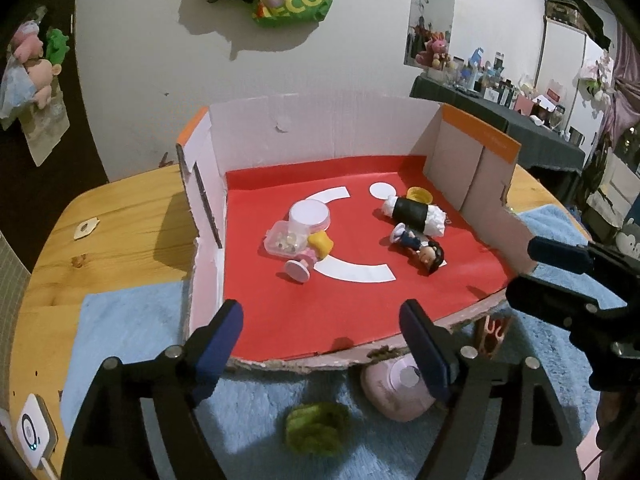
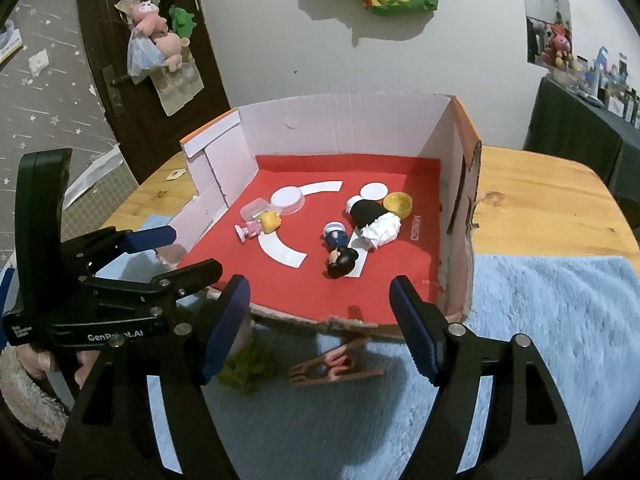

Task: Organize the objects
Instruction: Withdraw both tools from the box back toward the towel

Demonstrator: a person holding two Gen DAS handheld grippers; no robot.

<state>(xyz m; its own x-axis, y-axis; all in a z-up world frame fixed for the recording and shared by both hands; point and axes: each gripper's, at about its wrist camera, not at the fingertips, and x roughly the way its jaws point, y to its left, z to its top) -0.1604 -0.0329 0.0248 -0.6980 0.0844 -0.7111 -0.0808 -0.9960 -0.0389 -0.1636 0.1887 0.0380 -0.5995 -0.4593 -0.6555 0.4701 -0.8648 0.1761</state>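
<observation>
You are between placements: both claws hang empty in front of the open side of the cardboard box (image 1: 320,128), above the blue towel (image 2: 540,320) on the counter (image 1: 132,216). Your left claw (image 1: 320,344) stands wide with nothing between its pads, and your right claw (image 2: 320,328) stands wide and empty too.

Several things already lie on the box's red floor: a clear lidded tub (image 1: 309,216), a small clear case (image 1: 282,242), a pink-and-yellow figure (image 1: 310,256), a dark-haired figure (image 1: 422,250), a black-and-white roll (image 1: 416,214) and a yellow cap (image 1: 419,194). Three things remain outside on the towel, just in front of the box: a green fuzzy clump (image 1: 318,428), a pale pink rounded thing (image 1: 396,392) and a brown-and-pink clip (image 2: 336,364).

The next move, as I judge it, is to pick one of these. The green clump lies nearest your left claw, so you would drop the claw down and close on it; the clip suits your right.

The left wrist view shows the pink rounded thing plainly. In the right wrist view it is mostly hidden behind the left claw and a finger, so I cannot tell its shape there. The right view shows the whole clip; the left shows only its tip.
</observation>
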